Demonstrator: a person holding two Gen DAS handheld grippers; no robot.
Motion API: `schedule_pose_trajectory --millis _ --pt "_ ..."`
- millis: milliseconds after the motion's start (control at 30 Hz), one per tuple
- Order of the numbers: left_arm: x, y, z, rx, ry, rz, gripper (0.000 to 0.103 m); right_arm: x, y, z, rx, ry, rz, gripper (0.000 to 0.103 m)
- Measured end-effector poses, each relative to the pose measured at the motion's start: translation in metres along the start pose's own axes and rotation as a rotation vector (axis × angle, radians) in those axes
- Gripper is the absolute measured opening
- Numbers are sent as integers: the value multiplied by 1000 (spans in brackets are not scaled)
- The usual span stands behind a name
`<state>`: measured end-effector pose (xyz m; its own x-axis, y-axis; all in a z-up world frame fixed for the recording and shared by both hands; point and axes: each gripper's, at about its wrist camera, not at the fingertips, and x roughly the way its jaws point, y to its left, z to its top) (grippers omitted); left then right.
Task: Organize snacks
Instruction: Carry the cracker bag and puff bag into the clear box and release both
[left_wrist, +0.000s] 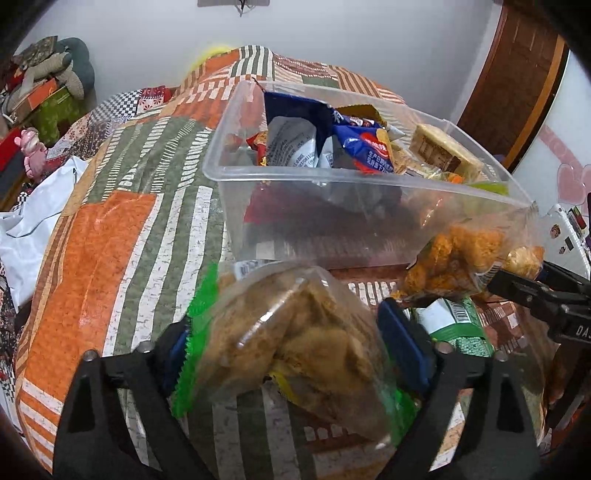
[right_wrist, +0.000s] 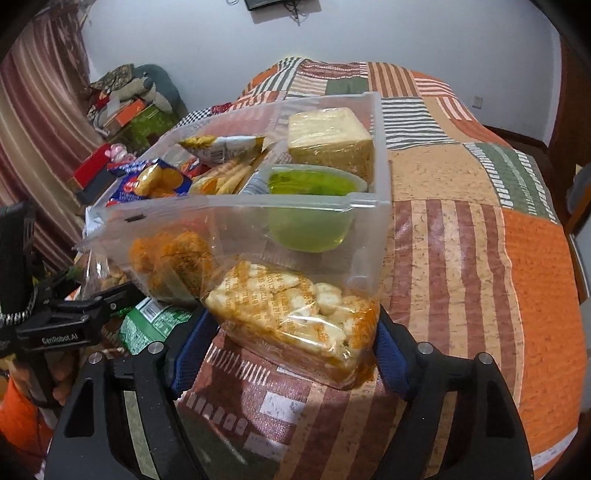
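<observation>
Bedding: a patchwork quilt (right_wrist: 461, 240) covers the bed and carries a clear plastic bin (left_wrist: 362, 221) filled with wrapped snacks, a cake block and a green jelly cup (right_wrist: 314, 206). Just in front of the bin, the left gripper (left_wrist: 291, 339) has a green-edged bag of brown pastries (left_wrist: 295, 332) between its fingers, and the right gripper (right_wrist: 291, 332) has an orange-printed bag of pale biscuits (right_wrist: 295, 314) between its own. Whether either pair presses its bag or stands released cannot be told; an orange puffed-snack bag (left_wrist: 454, 258) leans on the bin wall beside both.
</observation>
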<state>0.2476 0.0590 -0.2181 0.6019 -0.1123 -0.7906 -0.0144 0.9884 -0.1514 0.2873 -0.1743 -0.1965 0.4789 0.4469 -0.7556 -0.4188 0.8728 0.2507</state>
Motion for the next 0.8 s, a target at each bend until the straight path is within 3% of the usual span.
schedule_pose_trajectory --millis 300,633,800 --pt "-16 -5 -8 18 -41 25 72 -24 -3 -9 5 -62 -28 73" --pt "-45 -5 -15 12 -87 42 69 -49 -10 -6 26 -121 -43 73" --pt "-70 -3 -4 -4 -152 62 69 -62 -6 7 33 -176 -19 73"
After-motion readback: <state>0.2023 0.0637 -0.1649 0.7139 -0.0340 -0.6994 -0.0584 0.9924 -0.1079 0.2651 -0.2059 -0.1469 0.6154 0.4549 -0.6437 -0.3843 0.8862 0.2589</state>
